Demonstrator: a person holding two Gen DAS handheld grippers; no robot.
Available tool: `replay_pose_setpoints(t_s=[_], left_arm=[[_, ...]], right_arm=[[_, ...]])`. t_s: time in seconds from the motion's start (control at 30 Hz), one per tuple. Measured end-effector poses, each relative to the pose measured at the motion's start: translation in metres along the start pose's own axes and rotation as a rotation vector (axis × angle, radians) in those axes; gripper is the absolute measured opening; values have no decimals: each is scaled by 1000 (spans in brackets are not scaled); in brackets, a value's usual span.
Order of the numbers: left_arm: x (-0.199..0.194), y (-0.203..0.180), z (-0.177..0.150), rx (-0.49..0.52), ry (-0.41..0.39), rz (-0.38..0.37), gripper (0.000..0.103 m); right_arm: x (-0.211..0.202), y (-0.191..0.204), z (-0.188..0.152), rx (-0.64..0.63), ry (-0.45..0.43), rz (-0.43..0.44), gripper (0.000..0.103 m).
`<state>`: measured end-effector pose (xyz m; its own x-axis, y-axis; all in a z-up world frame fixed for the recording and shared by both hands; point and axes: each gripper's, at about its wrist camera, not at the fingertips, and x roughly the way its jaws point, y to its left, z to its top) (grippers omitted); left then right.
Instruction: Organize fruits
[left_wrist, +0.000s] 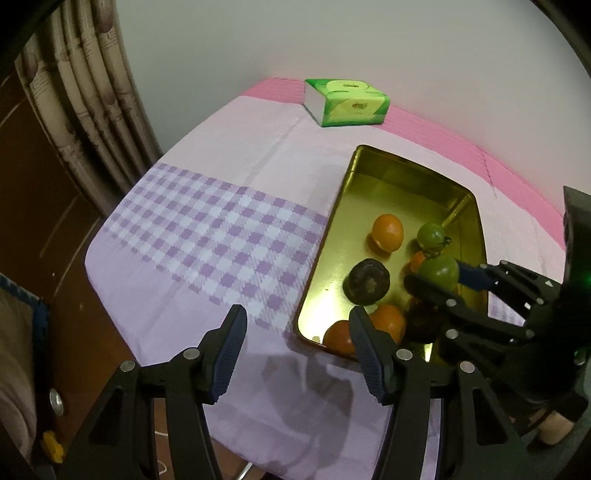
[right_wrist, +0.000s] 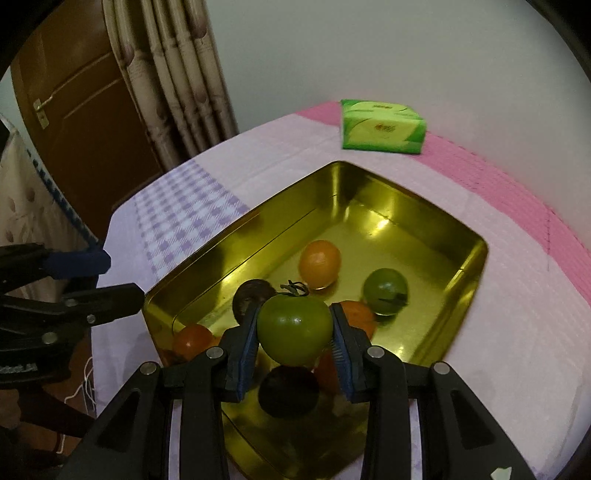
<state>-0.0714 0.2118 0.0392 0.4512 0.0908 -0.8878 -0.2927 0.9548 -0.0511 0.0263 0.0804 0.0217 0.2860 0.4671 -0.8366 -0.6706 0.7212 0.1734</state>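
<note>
A gold metal tin (left_wrist: 332, 236) (right_wrist: 476, 266) sits on the cloth-covered table and holds several fruits: oranges (left_wrist: 387, 232) (right_wrist: 319, 263), a second green tomato (left_wrist: 430, 234) (right_wrist: 385, 290) and dark round fruits (left_wrist: 366, 282) (right_wrist: 251, 293). My right gripper (right_wrist: 295, 332) (left_wrist: 439, 278) is shut on a green tomato (right_wrist: 294, 334) (left_wrist: 439, 271) and holds it above the tin's near end. My left gripper (left_wrist: 297, 325) (right_wrist: 118, 277) is open and empty, hovering over the cloth by the tin's near left corner.
A green tissue box (left_wrist: 347, 101) (right_wrist: 382, 125) lies at the table's far edge by the wall. The lilac checked cloth (left_wrist: 207, 229) covers the table's left part. Curtains (left_wrist: 85, 88) and a wooden door (right_wrist: 88, 122) stand beyond the table's left edge.
</note>
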Motion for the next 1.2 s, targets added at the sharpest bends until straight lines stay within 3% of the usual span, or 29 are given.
replay_pose_setpoints(t_s=[0.4, 0.77, 0.97, 1.2], left_arm=[[6, -1, -1, 16, 4, 3, 58], [8, -2, -1, 18, 11, -7, 58], [9, -4, -3, 29, 3, -10, 59], [8, -13, -5, 60, 7, -34, 59]], right_arm=[[16, 6, 5, -79, 21, -139, 34], [15, 9, 3, -63, 18, -135, 36], [5, 9, 0, -33, 9, -140, 52], [-32, 6, -9, 23, -36, -209, 82]])
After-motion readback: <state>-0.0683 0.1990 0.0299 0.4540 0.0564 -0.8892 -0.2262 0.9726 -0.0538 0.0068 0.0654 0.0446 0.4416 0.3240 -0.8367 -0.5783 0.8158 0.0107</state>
